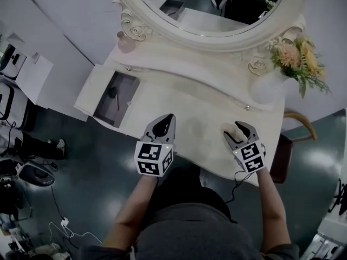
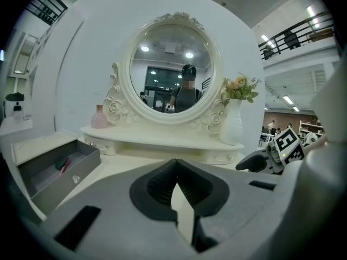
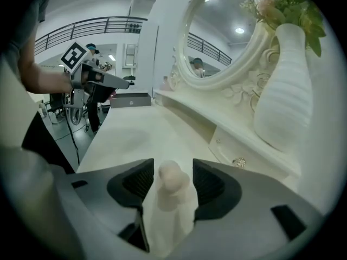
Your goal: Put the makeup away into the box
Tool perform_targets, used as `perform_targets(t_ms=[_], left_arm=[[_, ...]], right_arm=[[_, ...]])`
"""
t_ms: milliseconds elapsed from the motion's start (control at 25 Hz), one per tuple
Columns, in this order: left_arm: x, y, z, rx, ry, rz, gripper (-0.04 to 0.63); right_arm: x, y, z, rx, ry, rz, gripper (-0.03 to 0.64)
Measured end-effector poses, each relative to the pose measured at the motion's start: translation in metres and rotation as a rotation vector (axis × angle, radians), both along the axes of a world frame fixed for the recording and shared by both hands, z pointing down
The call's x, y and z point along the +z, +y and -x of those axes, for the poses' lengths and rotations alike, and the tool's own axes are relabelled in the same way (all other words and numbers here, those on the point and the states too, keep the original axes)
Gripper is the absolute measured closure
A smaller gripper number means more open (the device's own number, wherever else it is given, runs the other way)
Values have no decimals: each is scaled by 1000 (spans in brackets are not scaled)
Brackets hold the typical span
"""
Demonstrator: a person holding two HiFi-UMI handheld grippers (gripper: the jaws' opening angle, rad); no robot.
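Right tool (image 3: 172, 168) spread around pale beige round-topped makeup piece (image 3: 171, 179), not gripping; left tool (image 2: 176, 164) clenched, empty. Grey open box (image 1: 129, 88) holds items (image 1: 114, 95); this piece remains outside.

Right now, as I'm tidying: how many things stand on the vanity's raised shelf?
2: a pink bottle at its left end, a white vase of flowers at its right.

An oval mirror (image 1: 206, 10) tops the cream table (image 1: 200, 99). A white vase (image 1: 268, 88) of flowers (image 1: 298, 61) stands at the shelf's right end, a pink bottle (image 1: 126, 42) at the left.
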State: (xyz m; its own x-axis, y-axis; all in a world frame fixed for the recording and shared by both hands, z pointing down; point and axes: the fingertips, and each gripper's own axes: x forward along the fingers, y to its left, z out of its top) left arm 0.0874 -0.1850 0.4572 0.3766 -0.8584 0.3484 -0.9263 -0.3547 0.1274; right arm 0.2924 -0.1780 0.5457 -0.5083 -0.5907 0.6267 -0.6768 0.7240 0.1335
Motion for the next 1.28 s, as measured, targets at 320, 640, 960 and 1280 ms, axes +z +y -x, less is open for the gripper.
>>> perform_targets(t_ms=[320,640,960,1280], left_arm=[[10,1,2,-31,-1,24,591],[14,4,3,-46,0,36,591],[10,7,2,-50,-3,25,591],[5,12,14,-96,-11,8,591]], right_arm=[[22,-4,2,-76,91,52,396],[29,-8,-1,-99,153,73,436],[26,-7,-1,-76,137,95,471],[-9,1,18,-41,-1,88,469]])
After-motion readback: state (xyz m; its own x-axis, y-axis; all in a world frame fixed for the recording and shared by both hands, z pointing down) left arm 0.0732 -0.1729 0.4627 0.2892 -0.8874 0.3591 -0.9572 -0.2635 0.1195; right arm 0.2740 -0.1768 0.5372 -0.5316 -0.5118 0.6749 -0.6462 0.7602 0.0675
